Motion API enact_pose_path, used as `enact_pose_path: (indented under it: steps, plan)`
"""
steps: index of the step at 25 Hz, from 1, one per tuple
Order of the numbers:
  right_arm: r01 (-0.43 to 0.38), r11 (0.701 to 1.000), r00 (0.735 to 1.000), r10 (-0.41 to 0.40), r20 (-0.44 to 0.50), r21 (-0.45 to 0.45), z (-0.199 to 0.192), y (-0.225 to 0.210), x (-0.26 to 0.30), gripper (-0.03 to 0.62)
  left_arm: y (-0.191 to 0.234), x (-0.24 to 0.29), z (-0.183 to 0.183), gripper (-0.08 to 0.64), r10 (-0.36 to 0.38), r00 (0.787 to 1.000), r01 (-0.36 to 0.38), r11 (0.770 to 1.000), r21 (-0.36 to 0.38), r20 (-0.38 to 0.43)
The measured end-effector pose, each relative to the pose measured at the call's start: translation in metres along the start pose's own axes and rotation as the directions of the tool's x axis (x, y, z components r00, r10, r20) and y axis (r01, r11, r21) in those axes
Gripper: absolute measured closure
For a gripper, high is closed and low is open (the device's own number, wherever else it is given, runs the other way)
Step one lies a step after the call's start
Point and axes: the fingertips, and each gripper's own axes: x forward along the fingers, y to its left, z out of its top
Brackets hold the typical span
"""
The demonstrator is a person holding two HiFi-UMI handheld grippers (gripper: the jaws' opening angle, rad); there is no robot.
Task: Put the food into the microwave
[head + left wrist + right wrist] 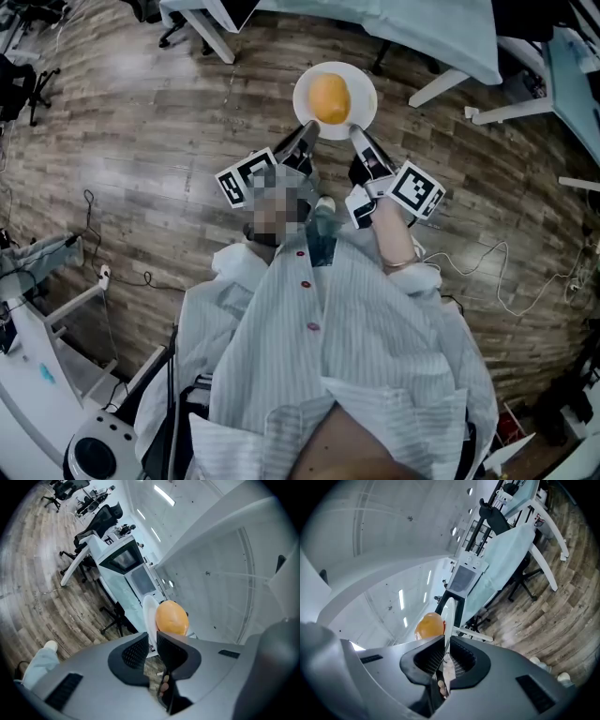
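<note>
Wooden floor (131,141) lies below. The left claw (305,136) and right claw (357,137) each clench the plate (364,92) rim, holding the orange food (329,97) aloft. Lifting looks done; carrying it into the microwave remains.

Head camera sits high on the person and faces steeply down past the striped shirt (356,309) to the wood floor (141,122), with the plate (302,101) out front, fairly near. Left gripper (305,131) camera looks along its own jaws, rolled sideways, plate rim very close. Right gripper (359,136) camera does likewise from the opposite side. I find plate, orange food (329,97) and floor in all three views.
</note>
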Motion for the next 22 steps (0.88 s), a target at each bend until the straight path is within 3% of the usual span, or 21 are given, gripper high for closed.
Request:
enact_pose_path:
  steps: [12, 22]
  plan:
    - [0.002, 1.000, 0.999, -0.002, 0.037, -0.010, 0.049, 0.005, 0.098, 0.545, 0.027, 0.063, 0.088, 0.500, -0.014, 0.999, 0.014, 1.000, 0.009, -0.043]
    - [0.049, 0.999, 0.996, -0.050, 0.076, 0.012, 0.098, -0.004, 0.168, 0.543, 0.042, 0.126, 0.154, 0.500, -0.033, 0.996, 0.039, 0.997, 0.069, -0.085]
